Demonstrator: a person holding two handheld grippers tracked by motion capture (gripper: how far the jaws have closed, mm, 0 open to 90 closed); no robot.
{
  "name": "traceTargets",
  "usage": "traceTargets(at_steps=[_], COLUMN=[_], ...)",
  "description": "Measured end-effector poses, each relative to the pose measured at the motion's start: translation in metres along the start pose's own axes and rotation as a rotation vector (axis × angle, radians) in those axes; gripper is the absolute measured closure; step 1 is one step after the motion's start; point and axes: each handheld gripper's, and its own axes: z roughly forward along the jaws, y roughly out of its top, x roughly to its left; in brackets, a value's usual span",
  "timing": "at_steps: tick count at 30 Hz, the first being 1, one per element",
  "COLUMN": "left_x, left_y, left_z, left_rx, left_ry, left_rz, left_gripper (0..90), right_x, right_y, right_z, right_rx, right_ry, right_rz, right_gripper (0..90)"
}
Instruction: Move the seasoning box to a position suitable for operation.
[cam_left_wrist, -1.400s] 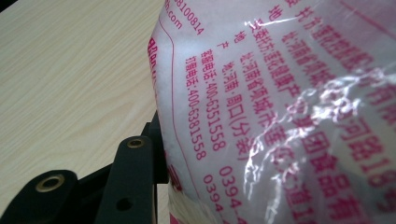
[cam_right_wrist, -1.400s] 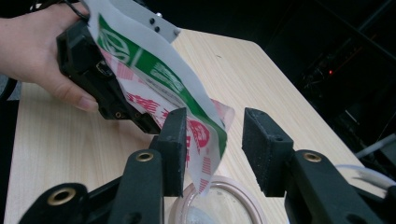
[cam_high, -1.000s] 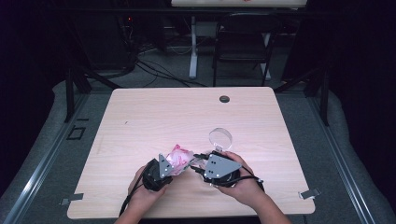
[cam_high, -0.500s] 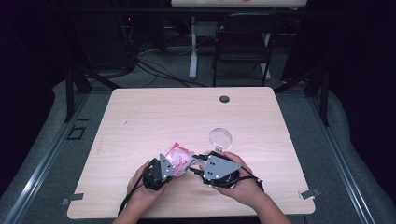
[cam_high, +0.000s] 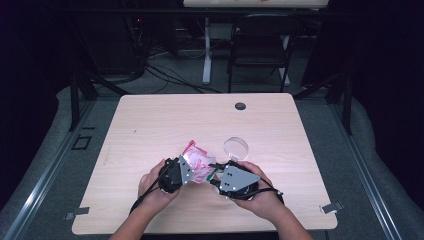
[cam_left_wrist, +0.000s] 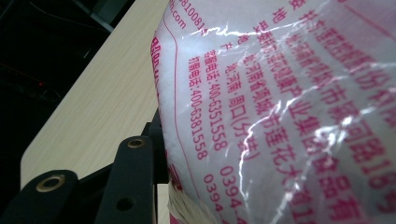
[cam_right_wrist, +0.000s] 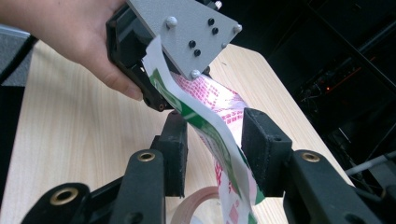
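Near table edge (cam_high: 150, 220), two hands, one gripper each. Left gripper (cam_high: 181, 170) clamped on pink-printed plastic bag (cam_high: 199, 161), held up just above wood; up close, bag (cam_left_wrist: 280, 112) pressed against its pad. Right gripper (cam_right_wrist: 212, 154) with jaws apart, having just widened, bag's green-and-white edge (cam_right_wrist: 205, 126) running between pads; contact with them unclear. Roll of tape (cam_high: 235, 147) just beyond right gripper (cam_high: 216, 175), flat on table. Farther off, round dark hole (cam_high: 240, 106) near far edge. Behind table, chair (cam_high: 262, 45).
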Motion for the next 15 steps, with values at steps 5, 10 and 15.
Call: traceTargets(at_steps=[5,10,15], left_x=[-0.003,-0.002,-0.002], left_y=[0.005,0.009,0.012], left_z=[0.001,0.004,0.005], left_rx=[-0.003,-0.010,-0.011], left_ry=[0.024,0.033,0.047], left_rz=[0.030,0.040,0.050], left_gripper=[60.0,60.1,60.1], right_x=[0.001,0.000,-0.002], right_y=[-0.002,-0.003,-0.004], right_z=[0.001,-0.001,-0.002], right_rx=[0.022,0.030,0.044], right_ry=[0.004,-0.002,0.002], right_rz=[0.000,0.015,0.019], right_gripper=[65.8,69.1,76.0])
